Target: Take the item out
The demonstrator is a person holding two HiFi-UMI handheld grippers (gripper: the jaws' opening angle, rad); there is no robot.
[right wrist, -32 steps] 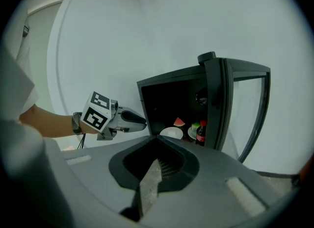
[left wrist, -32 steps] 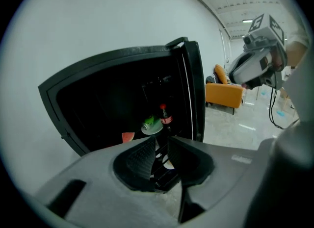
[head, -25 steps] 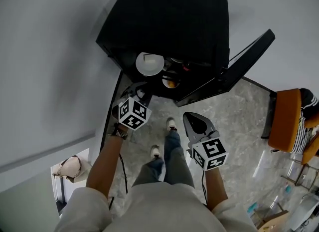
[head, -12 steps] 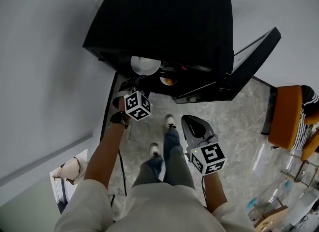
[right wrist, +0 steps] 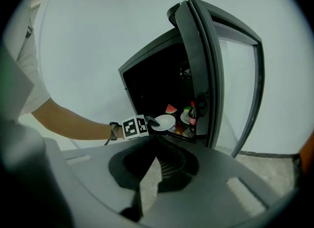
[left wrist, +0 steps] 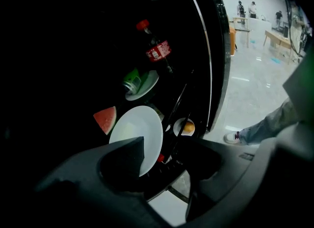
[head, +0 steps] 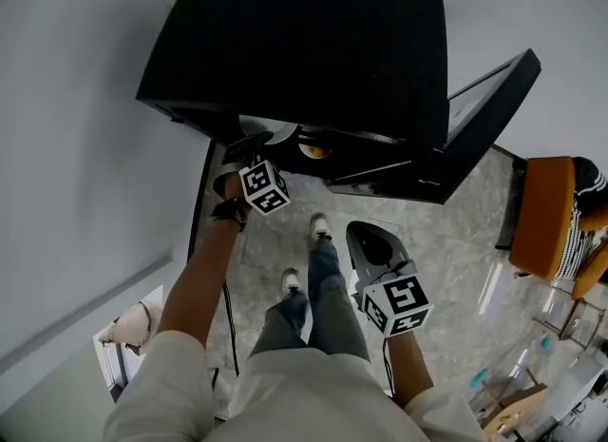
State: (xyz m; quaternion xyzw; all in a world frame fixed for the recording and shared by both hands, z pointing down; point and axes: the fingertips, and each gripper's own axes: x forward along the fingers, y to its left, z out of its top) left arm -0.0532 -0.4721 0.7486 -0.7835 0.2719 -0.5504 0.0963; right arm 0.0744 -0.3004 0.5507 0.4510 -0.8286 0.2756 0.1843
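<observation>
Over marble floor (head: 456, 231), left tongs (left wrist: 167, 147), just opened, straddle white plate (left wrist: 140, 129) in fridge (head: 313, 41); right tongs (right wrist: 156, 158) closed, empty.

In the cabinet (head: 304, 41), a melon slice (left wrist: 105, 119) lies behind the plate (left wrist: 137, 136) (and a bottle (left wrist: 156, 48), apparently, to its right).

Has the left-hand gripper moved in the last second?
Yes. The left gripper has gone up the head view, into the black fridge; its jaws have just been opening, the white plate partly between them.

Left gripper (head: 245, 151) at fridge (head: 304, 41) (perhaps by plate (head: 260, 127))
</observation>
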